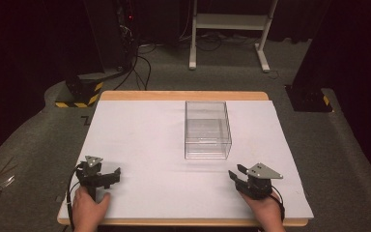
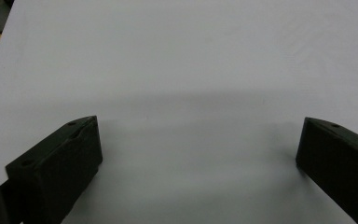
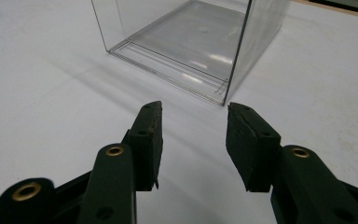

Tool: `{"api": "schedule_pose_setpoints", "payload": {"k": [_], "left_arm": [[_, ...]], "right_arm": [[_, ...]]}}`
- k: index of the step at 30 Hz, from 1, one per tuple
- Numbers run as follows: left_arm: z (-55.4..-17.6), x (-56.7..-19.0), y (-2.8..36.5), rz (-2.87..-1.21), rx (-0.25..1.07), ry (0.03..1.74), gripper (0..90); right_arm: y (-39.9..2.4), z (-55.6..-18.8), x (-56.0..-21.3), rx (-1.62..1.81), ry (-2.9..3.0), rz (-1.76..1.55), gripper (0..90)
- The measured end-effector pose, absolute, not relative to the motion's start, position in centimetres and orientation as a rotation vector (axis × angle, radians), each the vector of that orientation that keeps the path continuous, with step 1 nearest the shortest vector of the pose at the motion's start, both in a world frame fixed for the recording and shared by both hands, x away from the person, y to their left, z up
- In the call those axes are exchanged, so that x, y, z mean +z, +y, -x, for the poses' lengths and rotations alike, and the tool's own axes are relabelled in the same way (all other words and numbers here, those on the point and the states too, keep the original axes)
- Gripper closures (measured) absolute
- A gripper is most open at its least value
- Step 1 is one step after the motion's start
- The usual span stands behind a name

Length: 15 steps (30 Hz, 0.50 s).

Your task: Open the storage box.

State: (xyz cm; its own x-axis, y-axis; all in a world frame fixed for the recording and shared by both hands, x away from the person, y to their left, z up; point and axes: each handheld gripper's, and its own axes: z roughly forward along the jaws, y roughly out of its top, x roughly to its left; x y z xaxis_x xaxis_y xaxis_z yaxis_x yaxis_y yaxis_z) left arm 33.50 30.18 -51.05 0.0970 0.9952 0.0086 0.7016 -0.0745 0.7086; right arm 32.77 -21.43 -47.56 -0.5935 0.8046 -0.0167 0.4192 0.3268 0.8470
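Note:
A clear plastic box (image 1: pixel 207 129) stands open-topped and empty on the white table top (image 1: pixel 145 140), right of centre. My right gripper (image 1: pixel 236 171) rests near the front right edge and points at the box. In the right gripper view its jaws (image 3: pixel 194 106) stand apart with nothing between them, and the box's near corner (image 3: pixel 223 93) lies just beyond the tips. My left gripper (image 1: pixel 112 175) sits at the front left, held by a hand. Its jaws (image 2: pixel 200 122) are spread wide over bare white surface.
The table's wooden rim (image 1: pixel 183 95) shows along the far edge. On the floor beyond are a black stand with a yellow-and-black striped base (image 1: pixel 79 94), cables (image 1: pixel 142 67), a white desk frame (image 1: pixel 229 29), and another black base (image 1: pixel 309 99) at right.

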Motion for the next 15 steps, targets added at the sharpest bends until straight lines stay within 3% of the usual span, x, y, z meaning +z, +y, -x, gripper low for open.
{"api": "schedule_pose_setpoints", "payload": {"k": [15], "left_arm": [[-33.5, -51.0, 30.2, -1.836, 0.697, 1.66, 0.4]], "right_arm": [[-20.0, -34.2, -46.5, 1.196, 2.171, -1.051, 57.2]]}}
